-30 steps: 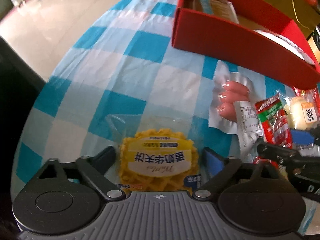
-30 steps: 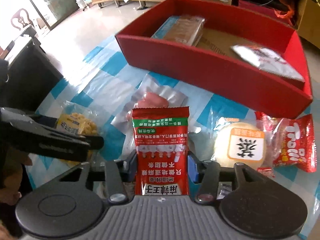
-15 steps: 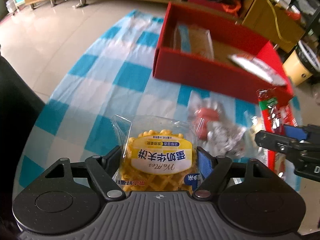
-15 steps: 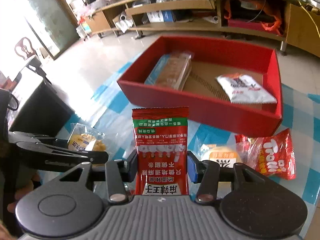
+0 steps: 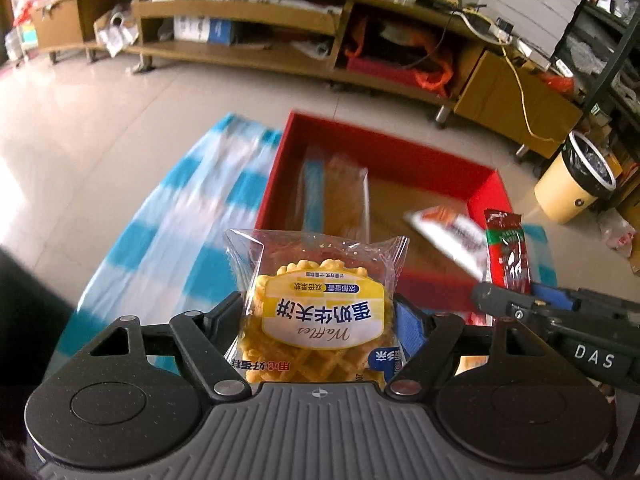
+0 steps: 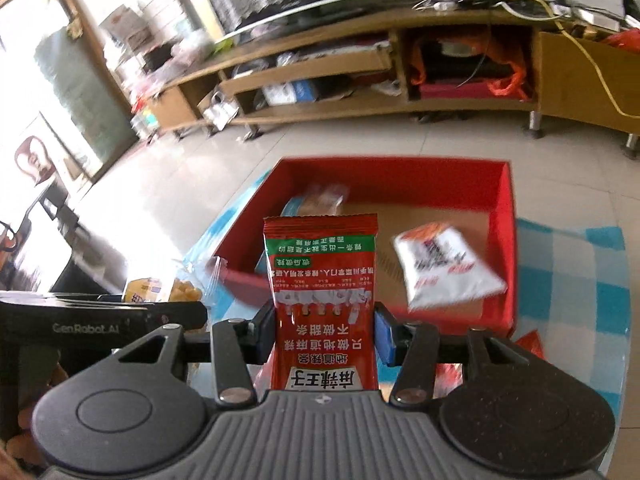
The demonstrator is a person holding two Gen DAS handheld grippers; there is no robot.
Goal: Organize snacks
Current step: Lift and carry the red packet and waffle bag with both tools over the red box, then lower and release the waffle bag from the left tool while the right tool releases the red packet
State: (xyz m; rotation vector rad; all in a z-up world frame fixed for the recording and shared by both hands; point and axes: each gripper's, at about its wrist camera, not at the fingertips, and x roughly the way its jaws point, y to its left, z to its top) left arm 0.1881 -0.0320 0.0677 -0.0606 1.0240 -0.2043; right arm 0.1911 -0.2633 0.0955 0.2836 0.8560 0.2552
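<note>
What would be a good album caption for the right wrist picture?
Right gripper holding a red snack packet upright, raised before the red box on the blue-checked cloth.

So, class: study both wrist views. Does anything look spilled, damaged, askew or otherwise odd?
Nothing stands out. The left gripper holds an intact waffle pack, the right gripper an intact red snack packet. Two packs lie loosely in the red box, unspilled; motion blur hides fine detail.
</note>
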